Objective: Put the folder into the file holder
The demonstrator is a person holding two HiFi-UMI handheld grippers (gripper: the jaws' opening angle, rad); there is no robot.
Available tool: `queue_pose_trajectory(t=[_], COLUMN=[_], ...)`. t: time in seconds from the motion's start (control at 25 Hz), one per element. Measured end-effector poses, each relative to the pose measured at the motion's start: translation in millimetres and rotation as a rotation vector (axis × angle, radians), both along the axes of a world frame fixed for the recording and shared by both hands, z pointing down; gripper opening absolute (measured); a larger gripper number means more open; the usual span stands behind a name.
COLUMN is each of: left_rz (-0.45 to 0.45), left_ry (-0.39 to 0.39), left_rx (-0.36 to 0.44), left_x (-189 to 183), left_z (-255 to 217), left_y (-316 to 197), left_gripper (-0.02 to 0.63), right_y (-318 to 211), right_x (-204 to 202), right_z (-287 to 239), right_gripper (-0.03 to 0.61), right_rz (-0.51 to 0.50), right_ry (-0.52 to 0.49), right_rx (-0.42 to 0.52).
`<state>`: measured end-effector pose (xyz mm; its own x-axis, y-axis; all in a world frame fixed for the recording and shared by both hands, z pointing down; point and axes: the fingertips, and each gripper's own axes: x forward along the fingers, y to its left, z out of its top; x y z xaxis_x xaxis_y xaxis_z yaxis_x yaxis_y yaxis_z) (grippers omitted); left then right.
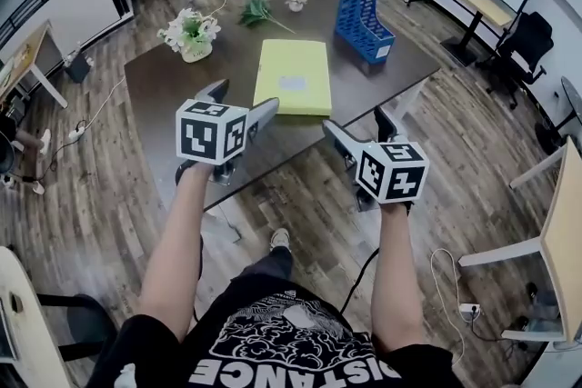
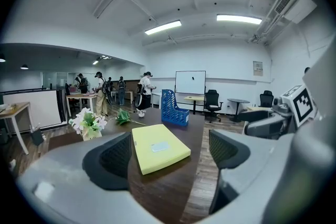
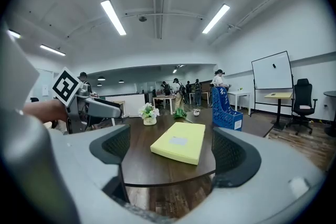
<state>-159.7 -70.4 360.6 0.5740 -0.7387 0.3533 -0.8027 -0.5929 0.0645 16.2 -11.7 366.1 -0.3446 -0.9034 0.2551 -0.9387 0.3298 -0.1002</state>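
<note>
Dark table (image 1: 155, 86): it carries the yellow folder (image 1: 293, 75), which lies flat near your edge with its long axis running away from you. Blue file holder (image 1: 362, 4): upright beyond the folder, to its right and apart from it. Left gripper (image 1: 241, 104) and right gripper (image 1: 361, 130): both spread wide and empty, flanking the folder's near end straight ahead; your left looks slightly nearer.

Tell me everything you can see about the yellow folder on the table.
The folder is a thick, pale yellow rectangle with a small light label on top. Closed, it lies flat on the dark wooden table near the front edge, apart from the blue file holder. Only the table touches it; the left gripper and right gripper are open, short of it.
</note>
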Motion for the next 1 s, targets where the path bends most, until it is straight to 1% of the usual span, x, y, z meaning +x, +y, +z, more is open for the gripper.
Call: queue_pose_trajectory(t=[0.32, 0.6, 0.84, 1.0], left_rz=[0.007, 0.01, 0.012, 0.023], left_ry=[0.002, 0.012, -0.008, -0.008], left_rx=[-0.053, -0.073, -0.095, -0.109], left_x=[2.5, 1.3, -2.4, -3.9], left_z=[10.2, 16.7, 23.7, 30.5], left_y=[-80.9, -146.6, -191.2, -213.4], left_gripper=[0.468, 0.468, 0.468, 0.468], right_y=[-80.1, -145.2, -191.9, -215.2], right_x=[-2.4, -4.9, -10.3, -14.6], right_z=[7.3, 17.9, 20.8, 26.1], right_gripper=[0.474, 0.474, 0.474, 0.474], right_rz=[-0.007, 0.0, -0.007, -0.006], right_ry=[-0.005, -0.004, 0.0, 0.006], right_rx=[-0.044, -0.081, -0.101, -0.115])
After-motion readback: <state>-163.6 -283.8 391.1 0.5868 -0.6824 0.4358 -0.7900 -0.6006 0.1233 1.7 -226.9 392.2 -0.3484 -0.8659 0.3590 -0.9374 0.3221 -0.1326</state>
